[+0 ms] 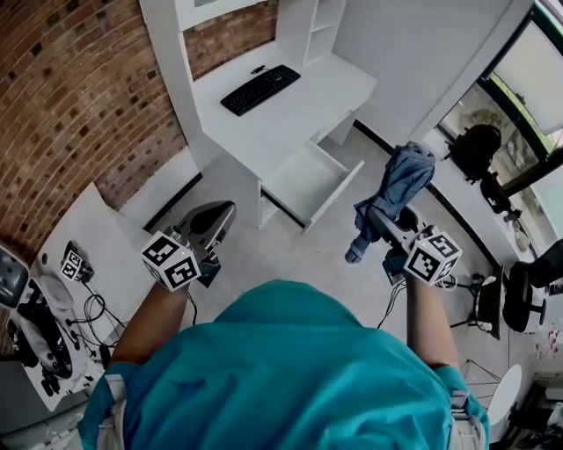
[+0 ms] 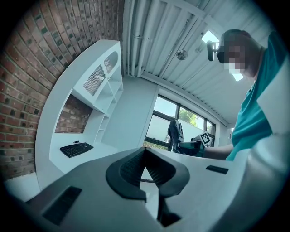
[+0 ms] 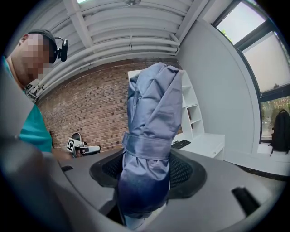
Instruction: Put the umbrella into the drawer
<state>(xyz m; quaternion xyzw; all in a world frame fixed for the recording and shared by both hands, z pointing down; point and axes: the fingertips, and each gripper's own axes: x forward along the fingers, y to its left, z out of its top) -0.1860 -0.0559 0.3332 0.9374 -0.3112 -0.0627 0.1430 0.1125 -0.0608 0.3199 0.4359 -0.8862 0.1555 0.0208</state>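
Note:
A folded blue-grey umbrella (image 1: 400,180) stands upright in my right gripper (image 1: 380,220), which is shut on its lower part, to the right of the open drawer (image 1: 303,180). In the right gripper view the umbrella (image 3: 152,136) fills the middle, clamped between the jaws of the right gripper (image 3: 147,170). The white drawer is pulled out from under the white desk (image 1: 290,119) and looks empty. My left gripper (image 1: 218,215) hangs left of the drawer over the floor. Its jaws meet at the tip of the left gripper (image 2: 145,152) with nothing between them.
A black keyboard (image 1: 259,88) lies on the desk below white shelves (image 1: 321,26). A brick wall (image 1: 79,97) runs along the left. A white table (image 1: 84,255) with cables and devices stands at the near left. Office chairs (image 1: 519,290) and windows are at the right.

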